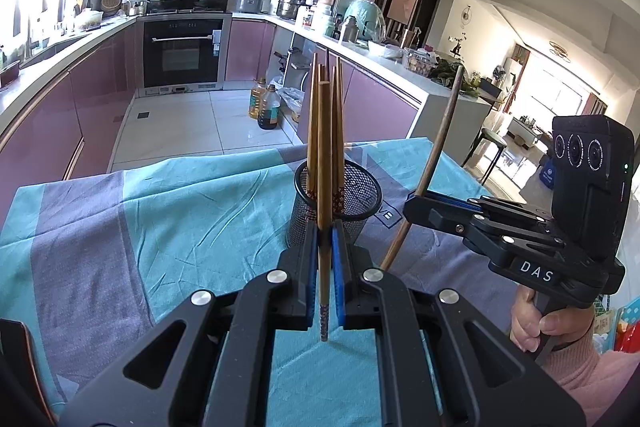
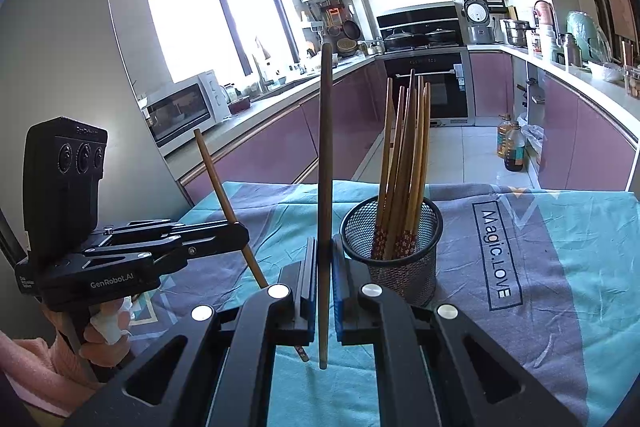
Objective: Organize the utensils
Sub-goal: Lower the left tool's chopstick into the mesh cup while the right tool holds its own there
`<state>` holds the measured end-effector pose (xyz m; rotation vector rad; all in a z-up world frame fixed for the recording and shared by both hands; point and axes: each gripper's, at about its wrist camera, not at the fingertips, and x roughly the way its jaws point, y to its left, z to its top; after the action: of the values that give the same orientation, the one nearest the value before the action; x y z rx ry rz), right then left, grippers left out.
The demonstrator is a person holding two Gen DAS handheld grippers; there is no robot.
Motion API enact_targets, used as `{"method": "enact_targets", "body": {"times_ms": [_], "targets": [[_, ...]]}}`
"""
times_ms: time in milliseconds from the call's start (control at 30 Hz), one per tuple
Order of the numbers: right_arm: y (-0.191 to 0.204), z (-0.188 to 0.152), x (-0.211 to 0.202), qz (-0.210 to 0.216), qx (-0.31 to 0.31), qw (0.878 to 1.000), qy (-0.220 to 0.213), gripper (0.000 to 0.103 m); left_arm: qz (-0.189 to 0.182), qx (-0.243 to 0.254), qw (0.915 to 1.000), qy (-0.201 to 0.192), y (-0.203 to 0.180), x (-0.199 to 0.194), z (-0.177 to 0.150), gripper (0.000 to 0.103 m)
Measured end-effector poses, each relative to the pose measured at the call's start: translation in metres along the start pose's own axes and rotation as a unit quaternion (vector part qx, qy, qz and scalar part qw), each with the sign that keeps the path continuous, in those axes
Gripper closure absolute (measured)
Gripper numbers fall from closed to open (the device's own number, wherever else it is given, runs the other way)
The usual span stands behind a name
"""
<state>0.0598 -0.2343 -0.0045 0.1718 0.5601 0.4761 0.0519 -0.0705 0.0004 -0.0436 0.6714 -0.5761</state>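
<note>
Both tongs are matte black plastic with blue pads lining the inner faces of their fingers. The left tongs (image 1: 325, 267) show round silver rivets on angular linkage arms with triangular cutouts; seen from the right wrist, their side reads "GenRobot.AI". The right tongs (image 2: 325, 279) carry a white "DAS" label and a black three-lens camera block. Pink sleeves cover both wrists; the skin is light.

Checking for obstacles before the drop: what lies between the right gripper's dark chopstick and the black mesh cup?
Only bare cloth. The right wrist view shows dark chopstick left of mesh cup, nothing between.
</note>
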Motion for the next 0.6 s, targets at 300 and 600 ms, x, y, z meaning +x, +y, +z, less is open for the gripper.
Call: {"method": "enact_targets", "body": {"times_ms": [300,600], "targets": [[0.0004,0.0028,-0.0018,-0.003,-0.004,1.000,-0.006,0.097,-0.002,0.001,1.0000,-0.004,0.0007,-0.0015,0.0018,0.095],[-0.0002,0.0054,-0.0057,-0.005,-0.007,1.000,-0.012,0.097,-0.006,0.006,0.9999,-0.009,-0.0012,-0.0022,0.0075,0.095]]}}
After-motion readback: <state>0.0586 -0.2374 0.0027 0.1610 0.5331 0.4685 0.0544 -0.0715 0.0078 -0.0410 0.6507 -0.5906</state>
